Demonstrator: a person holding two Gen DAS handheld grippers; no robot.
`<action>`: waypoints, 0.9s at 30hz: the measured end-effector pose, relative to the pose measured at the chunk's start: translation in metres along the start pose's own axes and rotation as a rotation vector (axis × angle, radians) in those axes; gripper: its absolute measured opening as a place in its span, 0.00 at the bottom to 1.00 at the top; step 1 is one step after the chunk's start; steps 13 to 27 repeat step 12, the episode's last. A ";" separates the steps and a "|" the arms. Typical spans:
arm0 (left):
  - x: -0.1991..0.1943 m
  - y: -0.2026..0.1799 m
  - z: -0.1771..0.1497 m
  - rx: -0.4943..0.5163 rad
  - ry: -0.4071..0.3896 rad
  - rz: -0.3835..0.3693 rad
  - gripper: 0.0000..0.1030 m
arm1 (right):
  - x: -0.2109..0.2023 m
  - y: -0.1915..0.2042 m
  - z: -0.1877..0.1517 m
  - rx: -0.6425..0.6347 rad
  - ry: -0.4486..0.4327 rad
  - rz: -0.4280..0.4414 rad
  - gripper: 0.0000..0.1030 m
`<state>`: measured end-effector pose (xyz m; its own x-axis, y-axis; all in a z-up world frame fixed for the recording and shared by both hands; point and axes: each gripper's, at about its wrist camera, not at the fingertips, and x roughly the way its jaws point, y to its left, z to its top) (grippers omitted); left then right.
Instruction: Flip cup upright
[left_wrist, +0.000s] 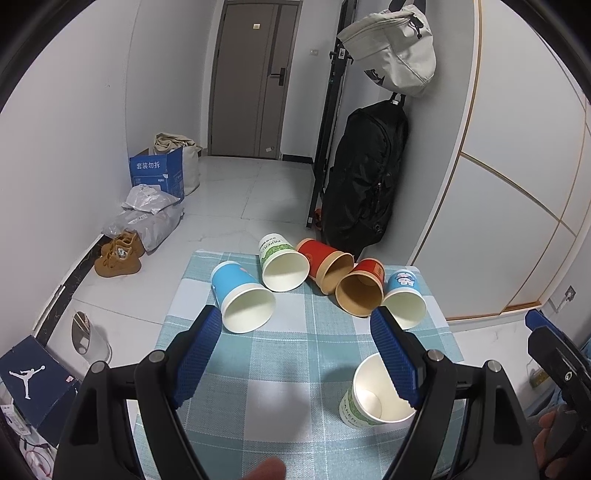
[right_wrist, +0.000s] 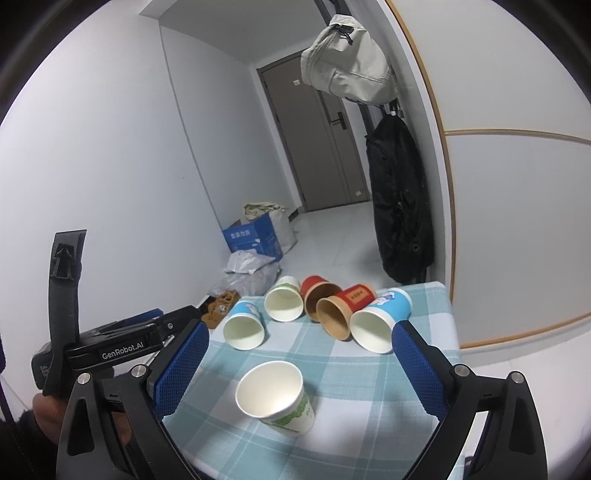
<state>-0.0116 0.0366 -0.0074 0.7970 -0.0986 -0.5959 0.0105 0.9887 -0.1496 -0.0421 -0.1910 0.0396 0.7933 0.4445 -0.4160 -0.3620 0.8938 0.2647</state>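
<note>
A green-and-white paper cup (left_wrist: 373, 398) stands upright near the front of the checked tablecloth (left_wrist: 295, 350); it also shows in the right wrist view (right_wrist: 277, 398). Several cups lie on their sides in a row at the back: a blue cup (left_wrist: 240, 295), a green-and-white cup (left_wrist: 282, 264), a red cup (left_wrist: 325, 264), a second red cup (left_wrist: 364, 291) and a blue cartoon cup (left_wrist: 404, 299). My left gripper (left_wrist: 295, 314) is open and empty above the cloth. My right gripper (right_wrist: 301, 328) is open and empty, with the upright cup between and below its fingers.
The small table stands in a hallway. A black backpack (left_wrist: 365, 177) and a beige bag (left_wrist: 395, 48) hang at the right wall. Boxes, bags and brown shoes (left_wrist: 118, 254) sit on the floor at the left. A shoe box (left_wrist: 33, 380) lies at the lower left.
</note>
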 end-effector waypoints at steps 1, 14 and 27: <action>0.000 0.000 0.000 0.000 -0.004 0.001 0.77 | 0.000 0.000 0.000 0.001 0.002 -0.001 0.97; -0.003 -0.002 -0.001 0.012 -0.032 0.005 0.77 | 0.001 0.000 0.001 0.009 0.012 -0.001 0.97; -0.003 -0.002 -0.001 0.012 -0.032 0.005 0.77 | 0.001 0.000 0.001 0.009 0.012 -0.001 0.97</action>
